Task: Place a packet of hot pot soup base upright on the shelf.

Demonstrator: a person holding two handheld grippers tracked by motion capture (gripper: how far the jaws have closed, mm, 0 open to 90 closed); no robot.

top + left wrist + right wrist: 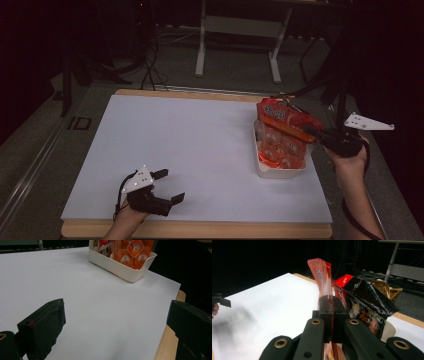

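R claw [311, 132] pinches orange snack bag [285, 120] by its edge, over white bin [280, 172] near worktop [200, 145] right edge. L claw [167, 186] spread, w/ nothing in it, at front edge. Middle of worktop bare.

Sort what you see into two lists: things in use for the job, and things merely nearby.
In use:
right gripper
orange snack packet, clamped
white bin
black snack bag in bin

Nearby:
left gripper, open, idle
white sheet
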